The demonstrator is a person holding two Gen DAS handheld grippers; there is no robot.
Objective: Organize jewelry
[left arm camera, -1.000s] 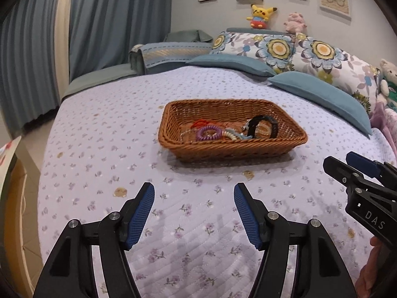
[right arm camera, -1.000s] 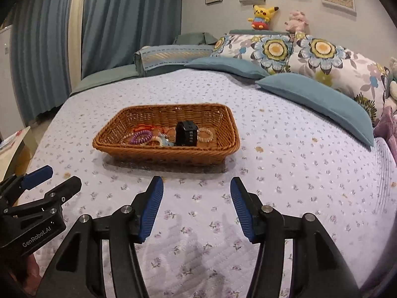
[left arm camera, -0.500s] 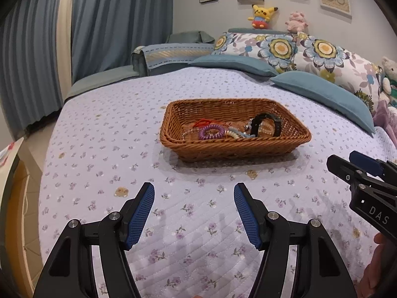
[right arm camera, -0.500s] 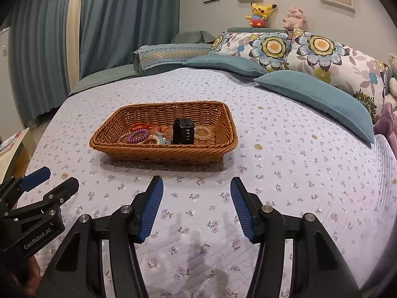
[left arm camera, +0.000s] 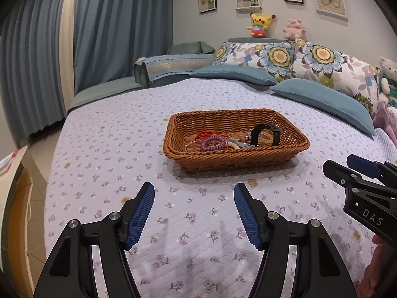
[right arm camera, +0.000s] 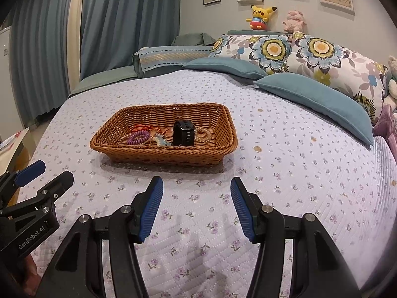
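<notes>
Centre frame in both views sits the wicker basket (left arm camera: 235, 159), and all the jewelry is piled together in its lower half: a purple coil band (left arm camera: 213, 143), a red cord (left arm camera: 204, 134) just behind it, a pale beaded bracelet (left arm camera: 235, 144) touching the coil's right side, and a black watch (right arm camera: 184, 133) standing on its strap towards the right. A clear bead bracelet (right arm camera: 203, 134) lies just beside the watch.

Down at the bottom of the frame, the left gripper (left arm camera: 194, 207) hangs over the floral bedspread (left arm camera: 111, 154), jaws apart and nothing between them. Same story for the right gripper (right arm camera: 196, 203): jaws parted, empty, well short of the basket.

Now the risks, as I read them. The pieces touch and overlap, so pinching one could drag a neighbour out with it. The thin cord may slip from the pads. The basket looks light on a soft quilt, so a nudge to its rim could shove or tip it.
</notes>
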